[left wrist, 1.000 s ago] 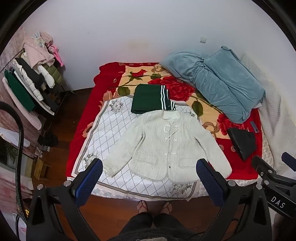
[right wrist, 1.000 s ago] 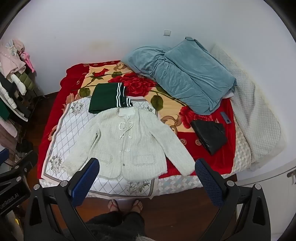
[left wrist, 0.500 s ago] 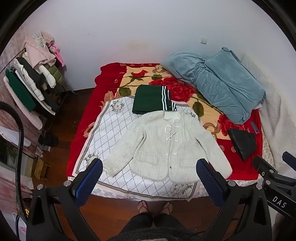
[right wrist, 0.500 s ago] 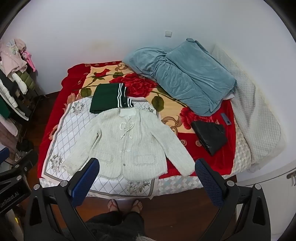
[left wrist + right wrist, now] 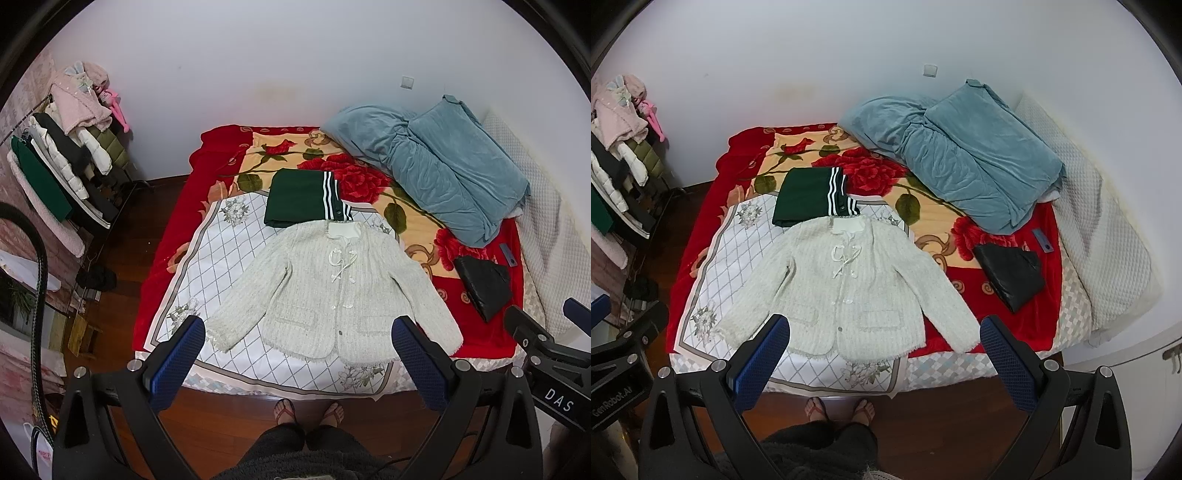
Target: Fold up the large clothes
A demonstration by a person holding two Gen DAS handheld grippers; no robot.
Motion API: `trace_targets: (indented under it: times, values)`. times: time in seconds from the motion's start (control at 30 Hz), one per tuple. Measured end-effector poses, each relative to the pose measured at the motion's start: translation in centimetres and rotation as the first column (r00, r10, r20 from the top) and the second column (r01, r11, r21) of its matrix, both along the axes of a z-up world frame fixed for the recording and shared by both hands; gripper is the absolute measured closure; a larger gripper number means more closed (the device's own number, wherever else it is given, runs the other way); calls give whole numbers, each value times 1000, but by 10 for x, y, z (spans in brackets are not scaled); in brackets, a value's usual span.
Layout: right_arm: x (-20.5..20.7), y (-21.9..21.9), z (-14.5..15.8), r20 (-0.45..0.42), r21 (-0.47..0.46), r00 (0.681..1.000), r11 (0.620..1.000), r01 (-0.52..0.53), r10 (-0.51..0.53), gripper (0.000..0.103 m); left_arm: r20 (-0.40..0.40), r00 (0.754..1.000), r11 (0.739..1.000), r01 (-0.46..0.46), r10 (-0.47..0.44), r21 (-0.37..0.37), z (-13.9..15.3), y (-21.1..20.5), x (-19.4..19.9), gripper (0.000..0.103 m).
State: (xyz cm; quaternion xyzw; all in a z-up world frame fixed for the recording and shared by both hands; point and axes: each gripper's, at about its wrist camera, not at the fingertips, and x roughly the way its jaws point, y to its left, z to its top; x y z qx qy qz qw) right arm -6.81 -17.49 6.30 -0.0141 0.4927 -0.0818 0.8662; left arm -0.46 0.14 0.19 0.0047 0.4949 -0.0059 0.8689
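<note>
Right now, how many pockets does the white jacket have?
2 show on the white jacket: one pocket low on its left front, another low on its right front. Others may be hidden.

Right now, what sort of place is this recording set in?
Most likely a home bedroom: a bed with a red rose blanket, a clothes rack by the wall, and a cream jacket spread on the bed.

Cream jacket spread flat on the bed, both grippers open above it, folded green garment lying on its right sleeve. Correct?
Not quite. The folded green garment lies beyond the cream jacket's collar, not on its right sleeve; the left wrist view shows it. Left gripper and right gripper are open.
</note>
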Motion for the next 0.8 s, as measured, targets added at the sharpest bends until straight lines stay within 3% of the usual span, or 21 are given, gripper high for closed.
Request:
trace_targets:
  times: [0.8]
  values:
    - [1, 4, 19, 14, -17, 1000, 1000, -11, 11, 0, 1, 1000, 1000, 1, -1, -9, 12, -3, 3, 0]
